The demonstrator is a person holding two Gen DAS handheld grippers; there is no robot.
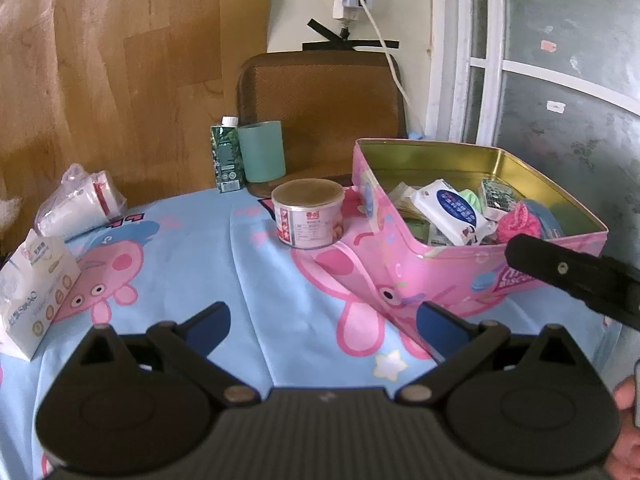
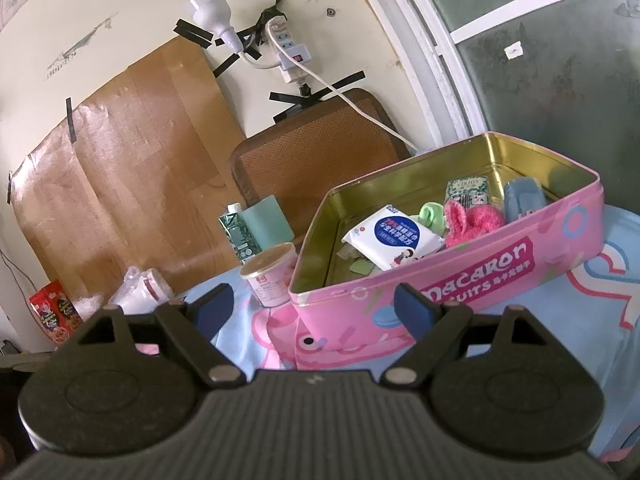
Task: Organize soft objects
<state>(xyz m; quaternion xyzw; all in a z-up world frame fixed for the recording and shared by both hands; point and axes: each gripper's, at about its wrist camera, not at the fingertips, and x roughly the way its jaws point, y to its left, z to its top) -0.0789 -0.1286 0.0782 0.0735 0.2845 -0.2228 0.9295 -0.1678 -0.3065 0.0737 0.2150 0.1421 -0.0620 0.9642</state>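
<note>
Holding nothing: left gripper, black body, blue fingertip pads, jaws spread wide over bare cloth. Same for right gripper, jaws parted, nothing between the pads, poised just before the near wall of the tin.

Covering the table: tablecloth, light blue, soft, creased, printed with pink cartoon pigs.

Standing at left edge: tissue pack, white soft plastic wrap, upright and tilted, printed face toward the camera.

Resting on the cloth, right of centre: pink tin, rectangular, metal, gold-lined, lid off, long axis running from near left to far right in the right wrist view. Inside:
- wet-wipe packet, white soft pouch with round blue label, lying flat and slightly tipped, long axis diagonal, at the near-left of the pile;
- pink fuzzy item, knitted or fleecy, crumpled, against the near wall;
- green soft item, pale, partly hidden behind the packet;
- blue item, rounded, at the far right end;
- patterned small carton, dark green, leaning at the back.

Standing just left of the tin: round can, metal, paper-labelled, upright.

Lying beyond, at left: bagged white rolls, clear crinkled plastic.

Standing at the far edge, touching side by side: green drink carton, white cap, and mint cylinder, matte.
</note>
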